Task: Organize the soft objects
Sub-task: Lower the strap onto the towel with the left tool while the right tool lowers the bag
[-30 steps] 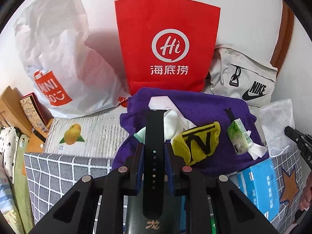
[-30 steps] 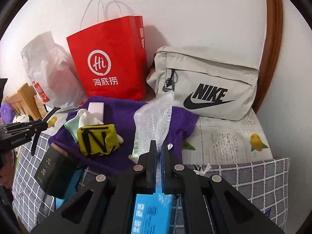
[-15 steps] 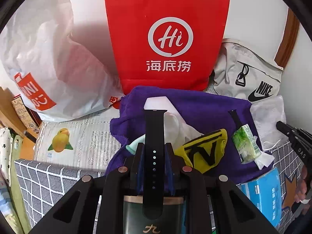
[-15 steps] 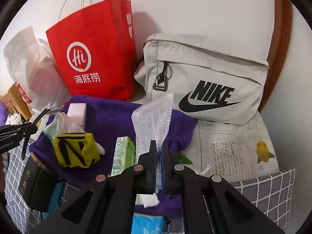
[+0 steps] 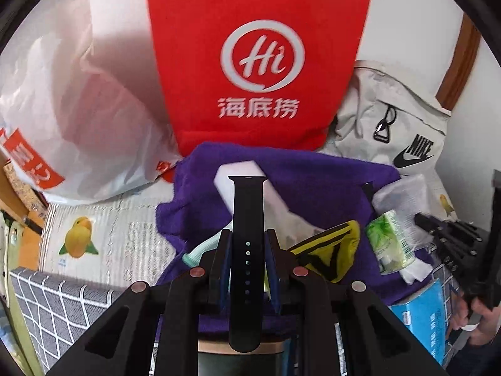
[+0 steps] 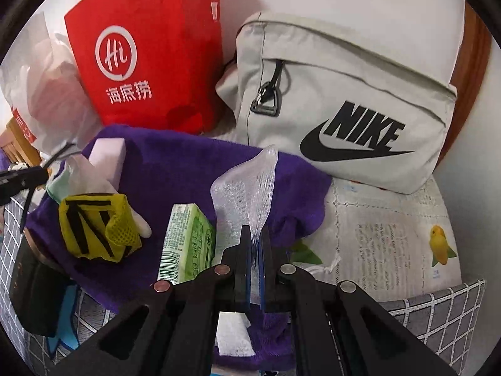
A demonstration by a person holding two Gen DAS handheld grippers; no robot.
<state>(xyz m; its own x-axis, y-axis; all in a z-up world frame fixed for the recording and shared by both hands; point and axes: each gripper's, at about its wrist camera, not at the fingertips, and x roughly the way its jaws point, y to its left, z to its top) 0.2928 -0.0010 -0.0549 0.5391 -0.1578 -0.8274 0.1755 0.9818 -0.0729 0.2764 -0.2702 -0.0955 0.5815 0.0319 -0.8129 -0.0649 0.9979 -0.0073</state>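
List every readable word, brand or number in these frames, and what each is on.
"Hi" and "海底捞": red paper bag.
"NIKE" with swoosh: grey pouch.
Green tissue pack: print and barcode digits too small to read.
White plastic bag: red label cut off, unreadable.
Blue box: text blurred.

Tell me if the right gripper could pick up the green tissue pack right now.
Probably not yet. The right gripper is shut on a piece of white mesh, so its jaws are occupied. The green tissue pack lies uncovered on the purple towel just left of it, so the path itself looks free.
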